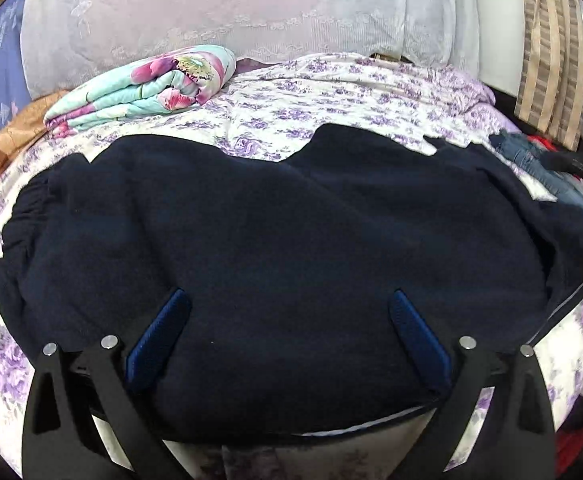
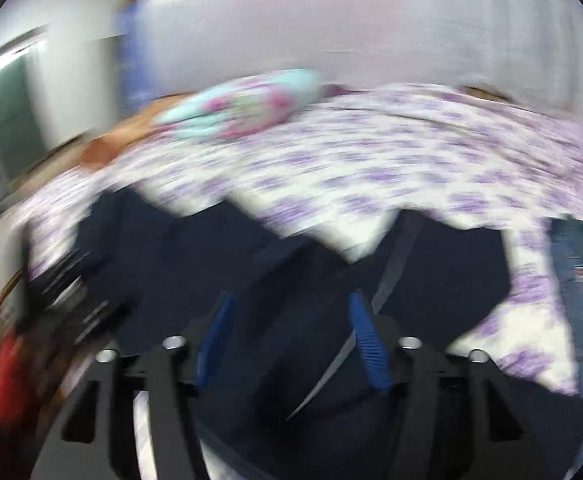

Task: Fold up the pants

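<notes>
Dark navy pants [image 1: 251, 232] lie spread across the bed, elastic waistband at the left, legs running to the right. My left gripper [image 1: 289, 300] is open wide just above the near edge of the pants, blue pads [image 1: 159, 332] apart, holding nothing. In the blurred right wrist view the same pants [image 2: 443, 272] show with a grey side stripe. My right gripper [image 2: 291, 300] is open over the dark fabric, with cloth lying between the pads; no grip shows.
The bed has a purple-flowered sheet [image 1: 331, 92]. A folded floral blanket [image 1: 143, 88] lies at the back left, a large pale pillow [image 1: 219, 4] behind it. Blue jeans [image 1: 539, 164] lie at the right edge. Striped fabric [image 1: 551, 52] hangs at the right.
</notes>
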`<state>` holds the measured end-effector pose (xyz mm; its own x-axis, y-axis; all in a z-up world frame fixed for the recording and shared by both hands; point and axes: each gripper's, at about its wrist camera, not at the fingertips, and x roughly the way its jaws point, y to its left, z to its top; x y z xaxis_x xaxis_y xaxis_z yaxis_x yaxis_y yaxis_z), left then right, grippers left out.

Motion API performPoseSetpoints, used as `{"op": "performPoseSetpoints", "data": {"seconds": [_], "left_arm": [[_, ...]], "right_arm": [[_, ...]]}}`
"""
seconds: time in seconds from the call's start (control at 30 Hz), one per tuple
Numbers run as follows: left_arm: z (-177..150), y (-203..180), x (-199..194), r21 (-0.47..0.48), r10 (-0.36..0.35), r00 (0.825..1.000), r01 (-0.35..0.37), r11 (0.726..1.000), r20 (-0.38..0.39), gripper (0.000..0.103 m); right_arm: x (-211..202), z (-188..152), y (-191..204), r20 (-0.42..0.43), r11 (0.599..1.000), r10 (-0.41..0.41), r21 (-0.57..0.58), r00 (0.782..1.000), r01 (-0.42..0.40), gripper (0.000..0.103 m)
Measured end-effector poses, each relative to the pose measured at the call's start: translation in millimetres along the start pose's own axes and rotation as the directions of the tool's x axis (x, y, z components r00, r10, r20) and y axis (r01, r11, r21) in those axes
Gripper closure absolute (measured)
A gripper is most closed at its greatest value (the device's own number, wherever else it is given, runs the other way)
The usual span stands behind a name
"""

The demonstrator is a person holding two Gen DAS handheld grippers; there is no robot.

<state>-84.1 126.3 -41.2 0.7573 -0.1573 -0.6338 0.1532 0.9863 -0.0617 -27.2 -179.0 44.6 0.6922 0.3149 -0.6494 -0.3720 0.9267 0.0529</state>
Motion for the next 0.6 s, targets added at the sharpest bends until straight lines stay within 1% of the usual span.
{"op": "performPoseSetpoints", "data": {"seconds": [0.03,0.1,0.17,0.23,0.27,0.33,0.37,0.4,0.43,0.47,0.53,0.6], "left_arm": [[-1.2,2.1,-2.0,-0.012,-0.011,1.0,0.011,1.0,0.007,0.005],[-3.3,3.2,-4.8,-0.019,-0.028,0.999,0.028,0.999,0.019,0.005],[-5.6,1.0,-4.5,-0.021,-0.041,0.999,0.042,0.999,0.028,0.005],[-6.5,3.7,-6.1,-0.031,-0.06,0.997,0.062,0.998,0.038,0.005],[-6.8,3.9,-6.1,-0.034,-0.065,0.997,0.066,0.997,0.041,0.005],[-6.7,4.4,-6.2,-0.035,-0.068,0.997,0.07,0.997,0.044,0.005],[-7.3,4.4,-6.5,-0.035,-0.069,0.997,0.071,0.997,0.045,0.005],[-7.6,4.5,-6.8,-0.035,-0.071,0.996,0.073,0.997,0.046,0.005],[-7.6,4.7,-6.8,-0.037,-0.075,0.996,0.077,0.996,0.049,0.005],[-7.7,5.0,-7.1,-0.038,-0.079,0.996,0.081,0.996,0.051,0.005],[-7.7,4.9,-7.2,-0.039,-0.08,0.995,0.083,0.996,0.051,0.005],[-7.9,4.1,-7.0,-0.038,-0.079,0.996,0.081,0.996,0.051,0.005]], "right_arm": [[14.2,11.4,-5.0,-0.022,0.999,-0.037,0.023,0.999,0.037,0.041],[53.7,32.9,-15.0,-0.098,0.994,-0.095,0.051,0.991,0.1,0.041],[89.2,48.5,-26.9,-0.153,0.979,-0.169,0.091,0.974,0.184,0.041],[113.0,54.8,-37.6,-0.198,0.965,-0.196,0.136,0.96,0.225,0.042],[125.0,55.3,-44.1,-0.225,0.954,-0.218,0.158,0.95,0.256,0.042],[141.9,52.8,-51.1,-0.274,0.944,-0.232,0.168,0.933,0.284,0.044],[149.4,48.9,-52.3,-0.299,0.942,-0.243,0.156,0.923,0.298,0.048],[152.1,45.3,-52.1,-0.302,0.943,-0.254,0.136,0.919,0.305,0.052],[152.2,43.3,-52.4,-0.294,0.944,-0.259,0.122,0.92,0.305,0.07],[145.8,41.8,-53.7,-0.273,0.95,-0.25,0.117,0.929,0.29,0.088],[129.7,40.7,-64.3,-0.239,0.957,-0.206,0.155,0.949,0.247,0.095],[95.5,36.7,-80.3,-0.174,0.957,-0.16,0.216,0.972,0.196,0.101]]}}
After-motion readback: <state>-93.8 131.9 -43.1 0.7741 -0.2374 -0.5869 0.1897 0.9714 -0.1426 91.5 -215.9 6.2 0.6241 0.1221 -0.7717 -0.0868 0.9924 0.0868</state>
